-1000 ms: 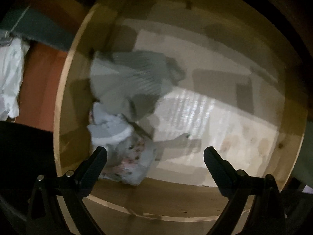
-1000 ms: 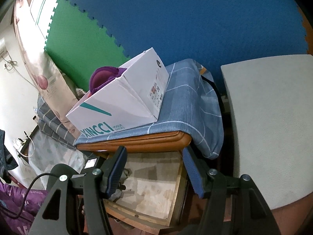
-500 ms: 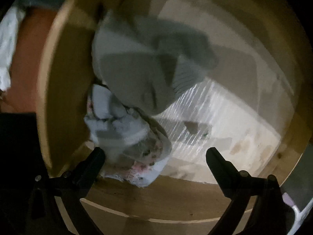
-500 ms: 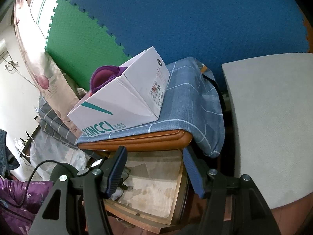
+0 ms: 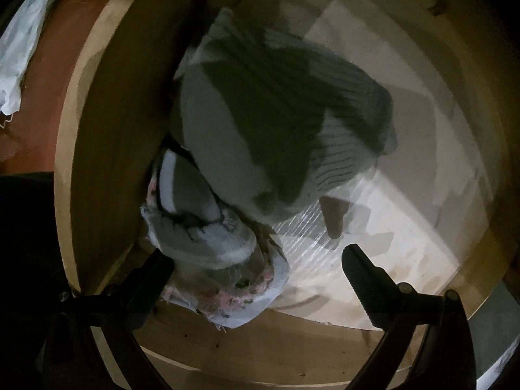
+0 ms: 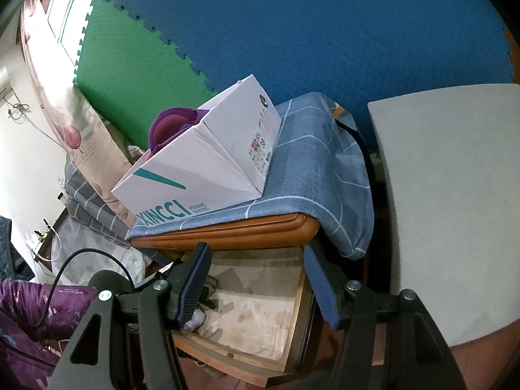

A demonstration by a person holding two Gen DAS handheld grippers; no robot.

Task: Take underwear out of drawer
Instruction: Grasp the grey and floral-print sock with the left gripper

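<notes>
**Left gripper down in the drawer, right one parked outside**

So my left gripper is pointing steeply down into the open wooden drawer, jaws spread wide with nothing pinched. The underwear, a crumpled light blue piece with a pink patterned edge, sits bunched in the near corner of the drawer against the side wall. My left finger is right at its edge, but it's too dark to say if it's actually touching. A bigger grey ribbed garment lies partly over it, further back. The rest of the drawer bottom is lined with pale paper.

My right gripper hangs outside the drawer, jaws standing apart and empty. From that view I get the drawer front, a white shoe box on a blue checked cloth on top of the cabinet, and a grey cushion off to the right.
</notes>
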